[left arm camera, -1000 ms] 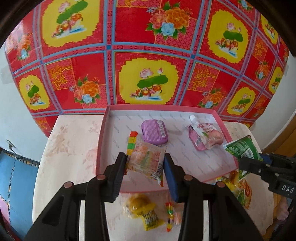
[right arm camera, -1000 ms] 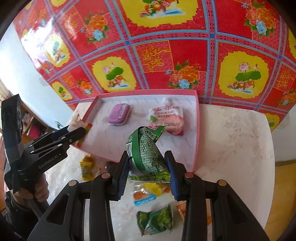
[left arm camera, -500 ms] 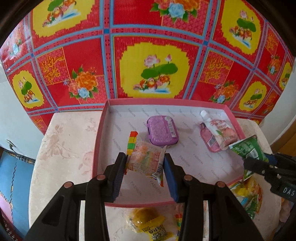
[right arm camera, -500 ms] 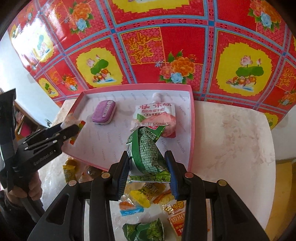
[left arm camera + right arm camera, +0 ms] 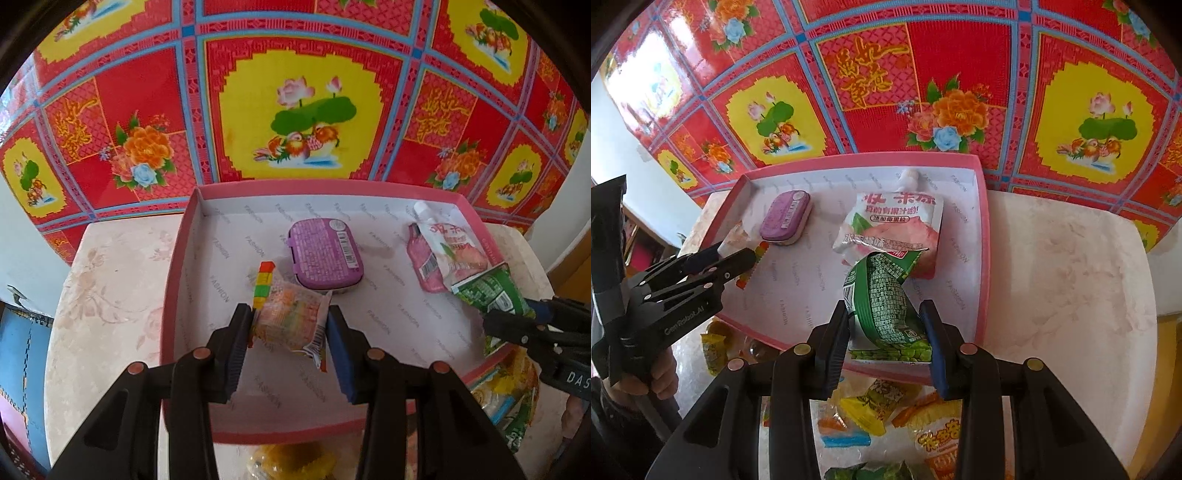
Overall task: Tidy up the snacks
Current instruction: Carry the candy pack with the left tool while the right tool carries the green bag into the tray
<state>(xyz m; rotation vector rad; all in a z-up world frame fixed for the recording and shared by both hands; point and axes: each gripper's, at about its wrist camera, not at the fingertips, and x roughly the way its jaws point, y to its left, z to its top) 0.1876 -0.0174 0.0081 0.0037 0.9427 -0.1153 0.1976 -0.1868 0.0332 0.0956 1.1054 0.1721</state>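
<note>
We hold a clear candy packet in the left gripper, its jaws pinching it over the pink tray at centre frame, just below the purple tin. The right gripper pinches a green snack bag at the tray's lower edge, touching the peach jelly pouch. Only the right wrist view shows the loose snacks on the worktop at bottom centre.
</note>
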